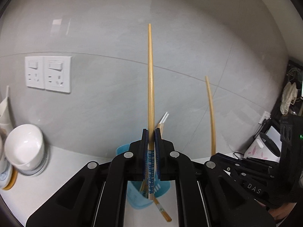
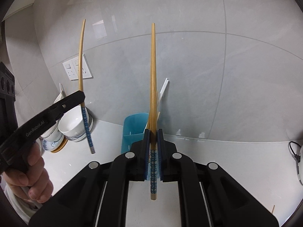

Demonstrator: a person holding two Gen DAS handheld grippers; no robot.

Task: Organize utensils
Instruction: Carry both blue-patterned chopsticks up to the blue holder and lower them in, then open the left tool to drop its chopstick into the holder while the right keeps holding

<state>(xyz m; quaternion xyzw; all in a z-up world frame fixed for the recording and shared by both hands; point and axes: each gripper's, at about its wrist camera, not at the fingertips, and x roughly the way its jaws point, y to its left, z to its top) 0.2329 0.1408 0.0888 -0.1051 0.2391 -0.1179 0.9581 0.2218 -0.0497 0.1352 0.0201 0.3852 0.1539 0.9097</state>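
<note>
At the far left, glossy white ceramic bowls sit stacked on the pale countertop below two white wall sockets. The left gripper is clamped on a slim, tapered bamboo chopstick with a blue dotted handle, upright above the light-blue plastic utensil holder, where other chopsticks lean. To its right, the right gripper pinches a second, matching bamboo chopstick, upright in front of the holder and the smooth grey tiled wall.

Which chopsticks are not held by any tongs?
The ones standing in the blue holder, among them a white pair. The two blue-dotted chopsticks are clamped in the left tongs and right tongs.
</note>
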